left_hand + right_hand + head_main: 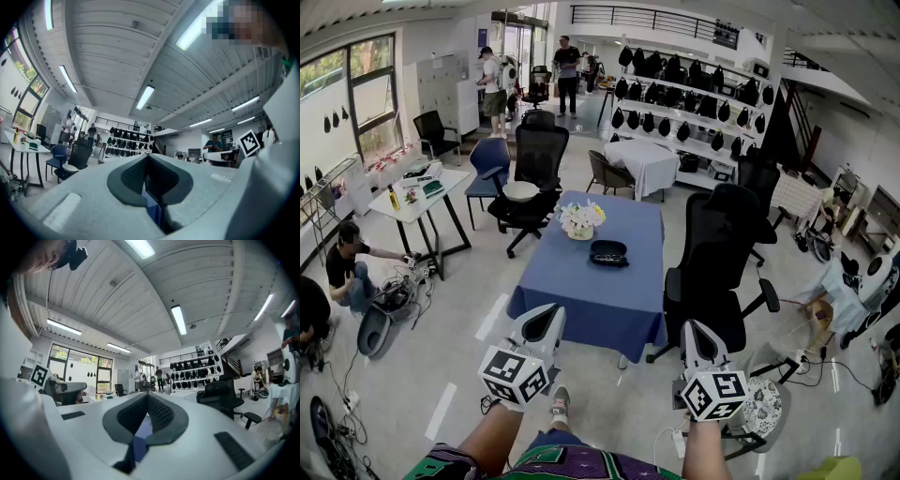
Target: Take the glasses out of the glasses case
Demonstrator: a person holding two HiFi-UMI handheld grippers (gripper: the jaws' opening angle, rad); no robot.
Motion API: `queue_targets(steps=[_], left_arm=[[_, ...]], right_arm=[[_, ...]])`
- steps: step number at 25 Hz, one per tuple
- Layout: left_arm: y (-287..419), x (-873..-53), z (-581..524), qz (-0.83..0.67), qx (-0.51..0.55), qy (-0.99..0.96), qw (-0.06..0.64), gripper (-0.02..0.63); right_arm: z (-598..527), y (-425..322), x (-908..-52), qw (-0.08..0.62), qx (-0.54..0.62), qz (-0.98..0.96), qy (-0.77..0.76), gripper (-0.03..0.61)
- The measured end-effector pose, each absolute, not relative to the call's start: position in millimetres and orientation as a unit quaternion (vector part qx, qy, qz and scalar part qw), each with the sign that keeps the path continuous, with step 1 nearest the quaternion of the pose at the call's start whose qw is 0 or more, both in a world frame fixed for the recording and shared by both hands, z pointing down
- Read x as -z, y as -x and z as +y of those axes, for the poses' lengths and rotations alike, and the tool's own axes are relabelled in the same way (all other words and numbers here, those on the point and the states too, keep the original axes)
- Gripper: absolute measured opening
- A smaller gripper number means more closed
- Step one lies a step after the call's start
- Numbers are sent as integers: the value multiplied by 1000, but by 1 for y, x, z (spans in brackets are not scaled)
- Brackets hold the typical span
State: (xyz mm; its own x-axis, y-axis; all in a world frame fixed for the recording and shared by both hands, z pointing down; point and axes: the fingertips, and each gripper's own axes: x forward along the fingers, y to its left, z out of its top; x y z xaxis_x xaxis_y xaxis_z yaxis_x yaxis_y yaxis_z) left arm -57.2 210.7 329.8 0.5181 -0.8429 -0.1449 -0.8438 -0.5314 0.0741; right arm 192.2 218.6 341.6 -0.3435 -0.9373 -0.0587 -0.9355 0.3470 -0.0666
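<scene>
A black glasses case (608,252) lies closed on the blue-clothed table (581,291), right of a pot of white flowers (581,220). Both grippers are held well short of the table's near edge, pointing roughly level toward it. In the head view my left gripper (547,321) is at the lower left and my right gripper (691,333) at the lower right. In the left gripper view the left gripper (147,157) has its jaws meeting at the tips with nothing between them. The right gripper (147,395) looks the same in its own view, shut and holding nothing. The case does not show in either gripper view.
A black office chair (722,253) stands at the table's right side and another (539,155) at its far left corner, next to a white bowl (521,191) on a seat. A white side table (417,197) and seated people (347,267) are at the left. Cables lie on the floor.
</scene>
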Motion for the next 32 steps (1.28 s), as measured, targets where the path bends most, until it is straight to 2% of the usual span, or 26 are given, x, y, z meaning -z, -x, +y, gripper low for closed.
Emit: queue_targets(steps=[32], left_arm=[[63,-334,178,494,-76,866,-4,15]], right_arm=[[183,-179,-351,43,14,829,557,3]])
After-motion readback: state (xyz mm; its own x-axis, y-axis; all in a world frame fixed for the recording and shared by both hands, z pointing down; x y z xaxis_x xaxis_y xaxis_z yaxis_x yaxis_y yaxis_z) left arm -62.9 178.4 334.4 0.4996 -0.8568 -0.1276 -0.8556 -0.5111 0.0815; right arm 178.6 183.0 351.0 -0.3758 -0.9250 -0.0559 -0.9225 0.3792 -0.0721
